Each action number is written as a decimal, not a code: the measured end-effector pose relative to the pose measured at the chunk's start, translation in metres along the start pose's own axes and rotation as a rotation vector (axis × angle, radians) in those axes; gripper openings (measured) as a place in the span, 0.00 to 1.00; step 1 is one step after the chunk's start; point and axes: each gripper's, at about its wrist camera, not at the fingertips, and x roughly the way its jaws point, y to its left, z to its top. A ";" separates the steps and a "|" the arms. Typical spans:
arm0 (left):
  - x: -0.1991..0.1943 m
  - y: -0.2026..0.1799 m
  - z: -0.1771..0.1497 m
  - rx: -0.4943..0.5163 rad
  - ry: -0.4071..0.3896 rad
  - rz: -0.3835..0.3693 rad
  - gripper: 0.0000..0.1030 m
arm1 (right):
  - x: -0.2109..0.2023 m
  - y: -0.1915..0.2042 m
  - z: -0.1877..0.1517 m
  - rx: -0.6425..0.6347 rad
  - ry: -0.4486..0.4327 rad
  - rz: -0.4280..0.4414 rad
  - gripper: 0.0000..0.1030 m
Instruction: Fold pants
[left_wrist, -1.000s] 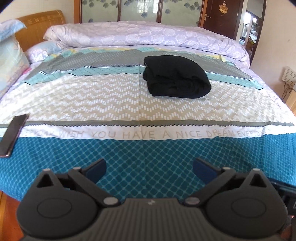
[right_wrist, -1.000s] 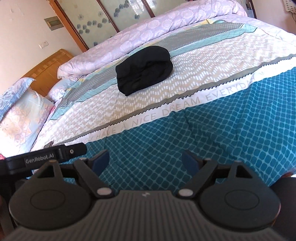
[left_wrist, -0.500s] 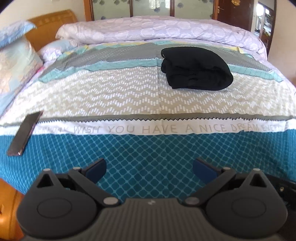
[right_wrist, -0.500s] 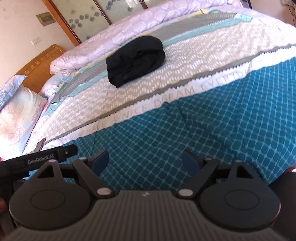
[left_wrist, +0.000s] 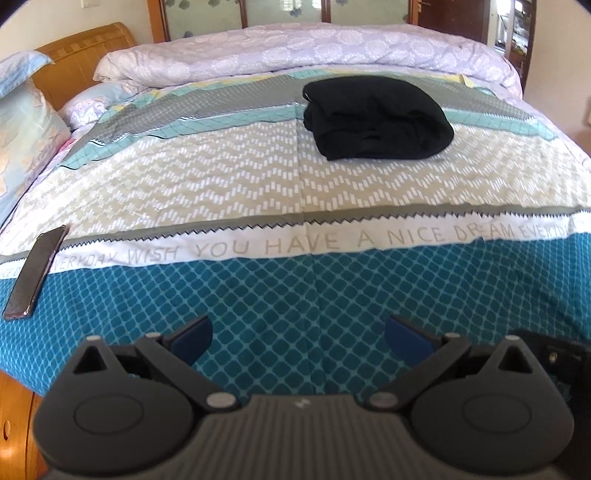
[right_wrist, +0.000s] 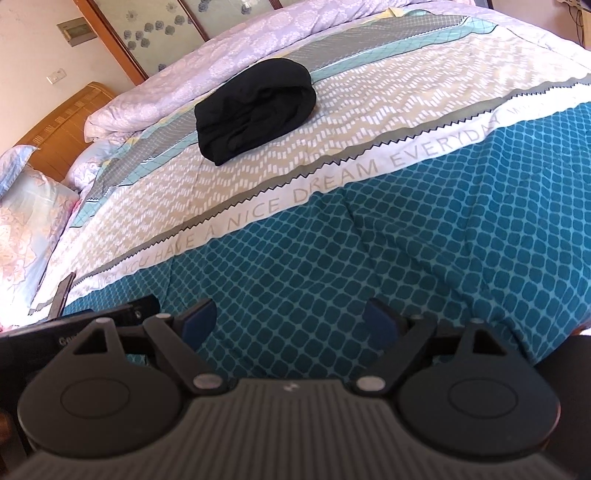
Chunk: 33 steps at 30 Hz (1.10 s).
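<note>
Black pants (left_wrist: 376, 118) folded in bundle, upper right on bedspread (left_wrist: 295, 295). Left gripper (left_wrist: 298, 338) and right gripper (right_wrist: 290, 325) wide apart, empty, low in frame. Phone (left_wrist: 35, 273) far left.

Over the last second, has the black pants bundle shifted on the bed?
No. The black pants lie across the same grey, teal and chevron bands of the bedspread; only the cameras moved.

Sunlight is falling across a wide bed (left_wrist: 258, 192) wearing a teal-patterned quilt, backed by a curved wooden headboard (left_wrist: 81, 48) and cream walls (right_wrist: 29, 51).
</note>
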 end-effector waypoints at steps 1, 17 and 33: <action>0.001 -0.001 -0.001 0.004 0.005 0.000 1.00 | 0.000 0.000 0.000 -0.001 0.002 -0.002 0.87; 0.009 -0.002 -0.009 0.024 0.026 0.038 1.00 | 0.009 0.002 -0.005 0.027 0.012 -0.005 0.94; 0.009 -0.003 -0.010 0.042 0.019 0.045 1.00 | 0.010 0.000 -0.002 0.020 0.015 0.003 0.98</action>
